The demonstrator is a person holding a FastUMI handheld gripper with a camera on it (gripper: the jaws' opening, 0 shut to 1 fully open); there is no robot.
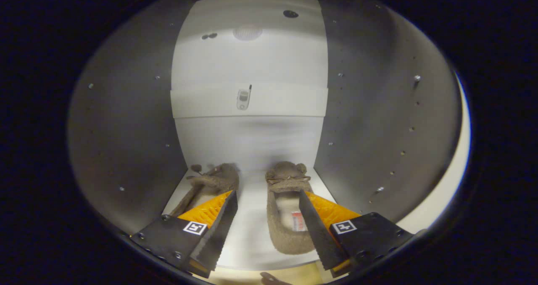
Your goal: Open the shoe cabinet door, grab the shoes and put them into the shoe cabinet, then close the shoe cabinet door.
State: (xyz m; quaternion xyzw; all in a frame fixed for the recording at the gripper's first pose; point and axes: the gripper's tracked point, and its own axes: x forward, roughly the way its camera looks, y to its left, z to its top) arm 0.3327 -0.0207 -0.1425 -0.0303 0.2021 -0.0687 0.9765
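Gripper (268,217) is open, fingers spread wide, nothing between the pads but bare shelf. It looks straight into the shoe cabinet (378,121), door evidently open since the interior is exposed.

Both slippers sit on the white cabinet floor (252,234), side by side, toes toward the back wall, long axes running roughly along the gripper's line of sight. Right slipper (288,209) lies just inside the right finger, which overlaps its opening edge; contact can't be confirmed. Left slipper (212,184) is partly hidden behind the left finger, a bit farther back and angled slightly.

Judgement: placing looks done; both shoes are inside and apart from each other. Key relation for the next move is that the shoes lie ahead of and below the fingers, so the gripper has to retreat straight back along the slipper axis, not sideways. Risk: the right finger dragging the right slipper out on withdrawal. Door closing remains.
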